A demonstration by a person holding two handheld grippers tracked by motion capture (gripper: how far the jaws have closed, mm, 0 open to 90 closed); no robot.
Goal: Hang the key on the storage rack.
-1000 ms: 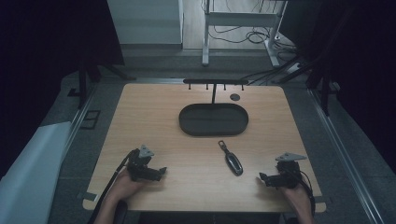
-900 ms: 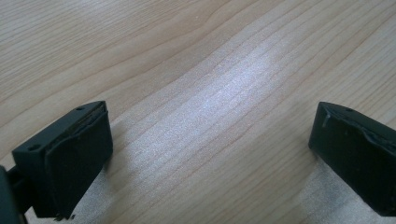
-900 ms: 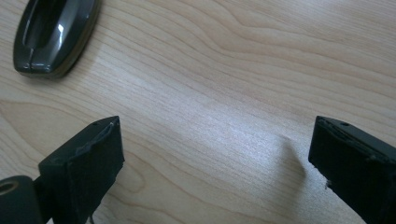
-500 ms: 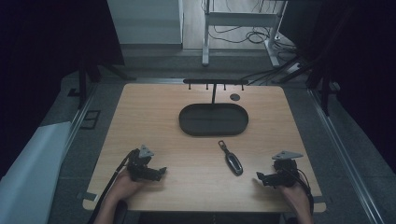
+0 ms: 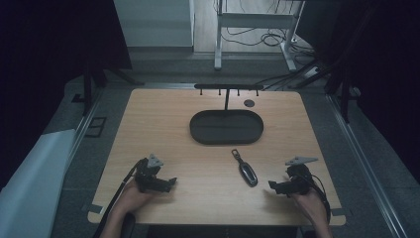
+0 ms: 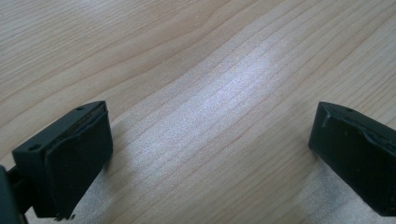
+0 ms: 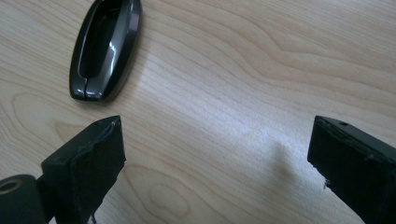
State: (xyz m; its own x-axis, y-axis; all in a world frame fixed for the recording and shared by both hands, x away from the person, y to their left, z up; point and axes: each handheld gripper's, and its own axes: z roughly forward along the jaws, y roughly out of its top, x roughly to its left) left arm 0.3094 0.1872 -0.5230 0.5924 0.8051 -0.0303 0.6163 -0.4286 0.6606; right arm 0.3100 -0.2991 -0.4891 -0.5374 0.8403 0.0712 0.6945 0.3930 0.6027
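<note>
A glossy black key fob (image 5: 246, 169) with a short strap lies on the wooden table (image 5: 163, 129), in front of the dark oval tray (image 5: 227, 127). In the right gripper view the key fob (image 7: 105, 45) sits just past the left jaw. My right gripper (image 5: 274, 186) rests low on the table at the near right, open, jaws wide and empty, pointing left toward the fob. At the near left my left gripper (image 5: 170, 182) rests on the table, open too, with bare wood between its jaws (image 6: 210, 158).
Behind the tray stands a black T-shaped rack (image 5: 228, 89) with small hooks. A small dark disc (image 5: 249, 103) lies on the table beside it. Cables trail from both grippers toward the table's near edge. Dark floor surrounds the table.
My right gripper has shifted slightly left toward the key fob. The left gripper has stayed where it was.
</note>
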